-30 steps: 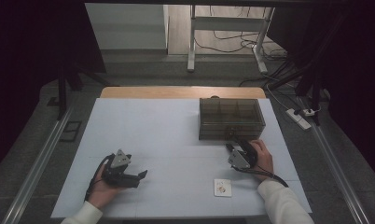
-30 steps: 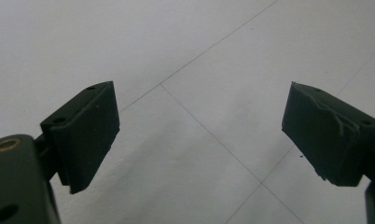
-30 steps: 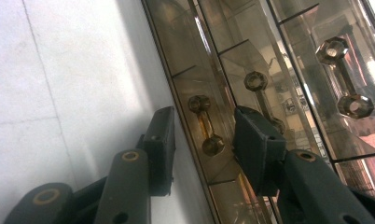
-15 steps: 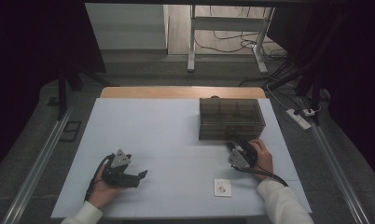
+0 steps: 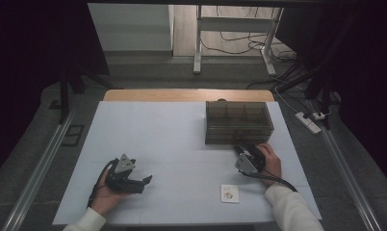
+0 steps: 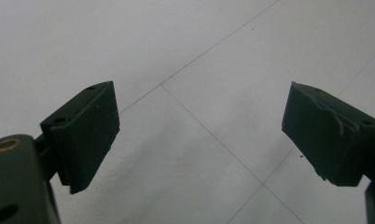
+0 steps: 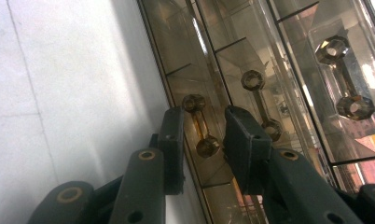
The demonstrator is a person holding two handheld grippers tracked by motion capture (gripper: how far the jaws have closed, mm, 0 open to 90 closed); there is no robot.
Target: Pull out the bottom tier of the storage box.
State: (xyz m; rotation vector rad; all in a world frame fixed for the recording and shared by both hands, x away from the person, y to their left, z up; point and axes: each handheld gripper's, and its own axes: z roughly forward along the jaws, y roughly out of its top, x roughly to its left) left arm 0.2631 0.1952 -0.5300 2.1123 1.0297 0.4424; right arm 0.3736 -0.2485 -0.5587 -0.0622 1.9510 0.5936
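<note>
Hands enter from the near edge of the tabletop [image 5: 172, 139], one at each side. At about 7 o'clock in the high view the left gripper [image 5: 142, 182] lies low over the white surface; in the left gripper view [image 6: 202, 135] its jaws stand wide apart with only bare surface and thin seam lines between them. Near 5 o'clock a small white card [image 5: 229, 193] lies flat, just toward the centre from the right sleeve. Beyond it, at about 4 o'clock, the right gripper [image 5: 241, 150] points at the front face of the smoky clear drawer box [image 5: 237, 121], which sits at about 2 o'clock. In the right gripper view [image 7: 202, 133] the jaws have just been closing and now stand narrowly apart around the dumbbell-shaped drawer handle [image 7: 200, 125] on the lowest drawer front; the handle sits between the pads, but I cannot tell whether they press on it. Two more such handles [image 7: 259, 100] show on the neighbouring drawers.
</note>
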